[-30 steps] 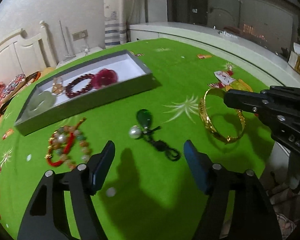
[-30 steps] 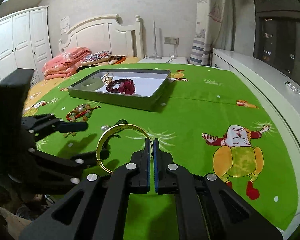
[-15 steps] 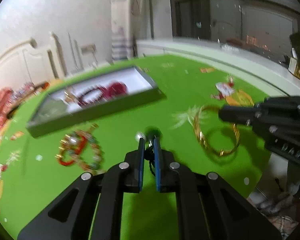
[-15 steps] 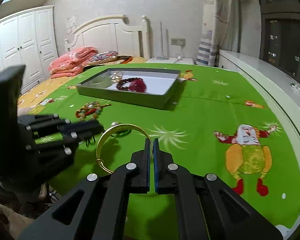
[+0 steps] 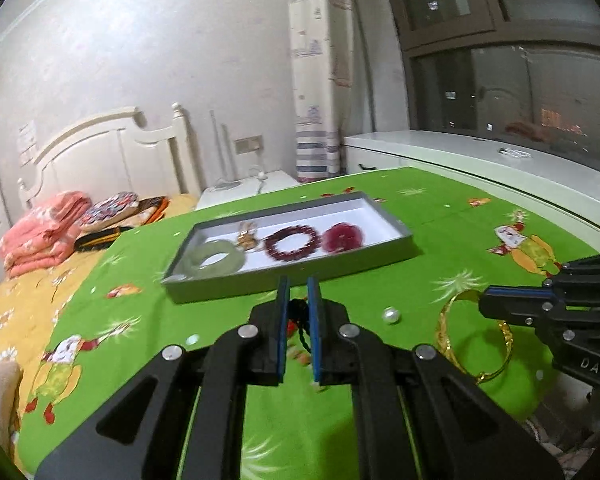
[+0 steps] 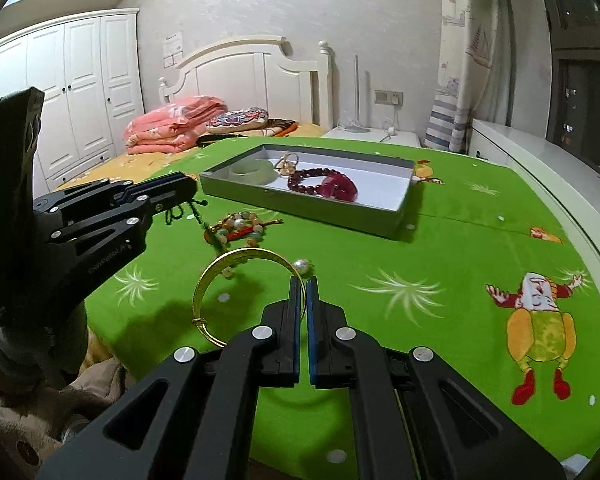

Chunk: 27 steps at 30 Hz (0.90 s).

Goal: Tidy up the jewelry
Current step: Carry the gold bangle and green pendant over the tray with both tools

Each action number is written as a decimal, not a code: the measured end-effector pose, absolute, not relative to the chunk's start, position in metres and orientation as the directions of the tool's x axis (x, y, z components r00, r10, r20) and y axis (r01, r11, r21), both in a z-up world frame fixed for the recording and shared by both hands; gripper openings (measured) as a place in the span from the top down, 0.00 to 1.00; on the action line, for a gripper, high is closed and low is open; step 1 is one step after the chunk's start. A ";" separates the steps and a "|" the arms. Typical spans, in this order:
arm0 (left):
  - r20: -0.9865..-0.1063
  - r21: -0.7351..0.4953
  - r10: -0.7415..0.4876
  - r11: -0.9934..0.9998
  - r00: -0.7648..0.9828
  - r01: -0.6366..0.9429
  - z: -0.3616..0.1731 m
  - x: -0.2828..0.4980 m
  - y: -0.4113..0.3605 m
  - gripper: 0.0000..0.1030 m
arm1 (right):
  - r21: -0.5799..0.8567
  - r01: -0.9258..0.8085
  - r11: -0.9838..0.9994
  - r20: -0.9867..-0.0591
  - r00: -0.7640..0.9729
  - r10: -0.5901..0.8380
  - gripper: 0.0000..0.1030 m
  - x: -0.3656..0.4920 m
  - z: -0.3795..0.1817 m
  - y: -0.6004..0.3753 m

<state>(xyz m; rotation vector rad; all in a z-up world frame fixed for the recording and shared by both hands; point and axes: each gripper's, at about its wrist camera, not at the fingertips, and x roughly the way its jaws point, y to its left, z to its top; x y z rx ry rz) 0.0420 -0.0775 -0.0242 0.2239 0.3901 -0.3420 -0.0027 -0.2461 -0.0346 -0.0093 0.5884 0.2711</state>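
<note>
Left claw pinching braided black cord, right claw gripping round gold bangle

Green cloth bears tray, (probably) pearl.
</note>
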 end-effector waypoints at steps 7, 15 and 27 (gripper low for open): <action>-0.428 0.110 -0.228 0.947 0.875 0.301 -0.030 0.053 -0.046 0.91 | 0.029 -0.226 0.974 -0.541 0.815 0.206 0.96 0.014 -0.028 -0.233; -0.404 0.126 -0.179 0.960 0.897 0.249 -0.018 0.075 -0.035 0.91 | -0.027 -0.199 0.980 -0.520 0.840 0.157 0.96 0.053 -0.015 -0.217; -0.391 0.159 -0.115 0.969 0.913 0.190 0.004 0.134 -0.046 0.91 | -0.026 -0.129 0.991 -0.491 0.865 0.100 0.96 0.123 0.005 -0.213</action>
